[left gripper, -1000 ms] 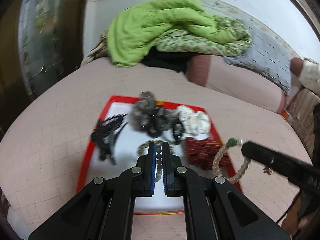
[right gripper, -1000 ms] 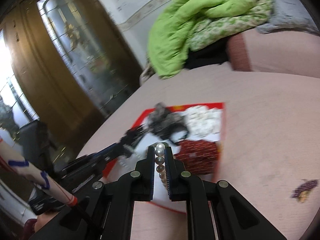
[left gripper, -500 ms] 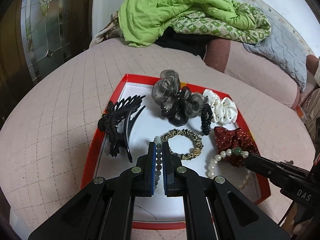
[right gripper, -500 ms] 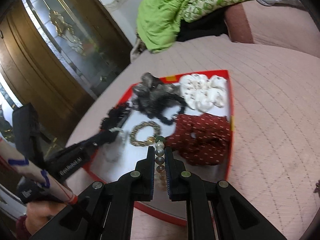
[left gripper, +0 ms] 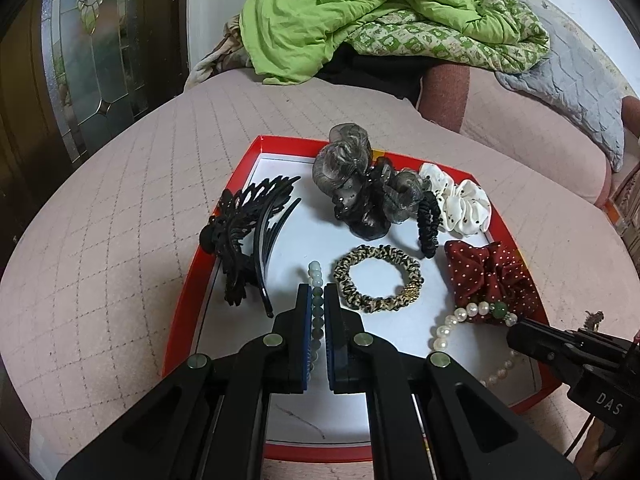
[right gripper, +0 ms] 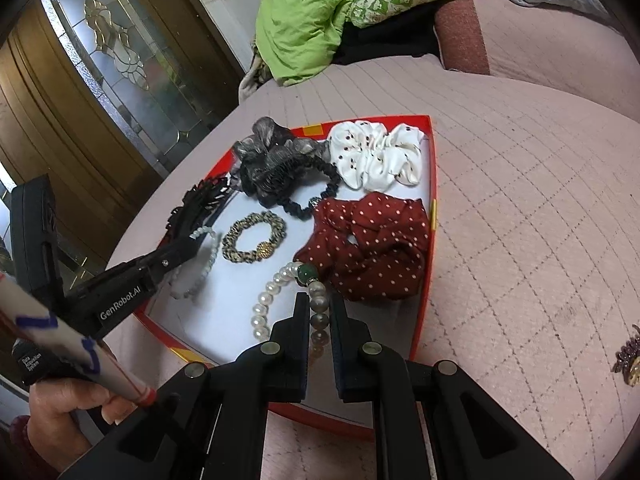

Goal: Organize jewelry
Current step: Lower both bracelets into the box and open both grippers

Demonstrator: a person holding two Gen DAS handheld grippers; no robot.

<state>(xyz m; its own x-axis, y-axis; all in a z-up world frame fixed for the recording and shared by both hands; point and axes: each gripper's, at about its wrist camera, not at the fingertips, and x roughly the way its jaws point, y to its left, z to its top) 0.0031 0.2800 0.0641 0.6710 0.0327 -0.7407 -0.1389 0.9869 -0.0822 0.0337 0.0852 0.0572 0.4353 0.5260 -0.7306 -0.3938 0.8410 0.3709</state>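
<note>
A red-rimmed tray with a white floor lies on the pink bedspread. My left gripper is shut on a pale green bead bracelet, low over the tray's left part; it also shows in the right wrist view. My right gripper is shut on a pearl bracelet with a green bead, which rests on the tray floor beside a red dotted scrunchie. The pearl bracelet also shows in the left wrist view.
In the tray lie a black claw clip, a grey organza scrunchie, a black scrunchie, a white dotted scrunchie and a leopard hair tie. A small brooch lies on the bedspread at right. Green bedding is piled behind.
Both grippers have come down closer over the tray with their bracelets. The pearl bracelet, hanging in the air a second ago, now lies on the tray floor.
</note>
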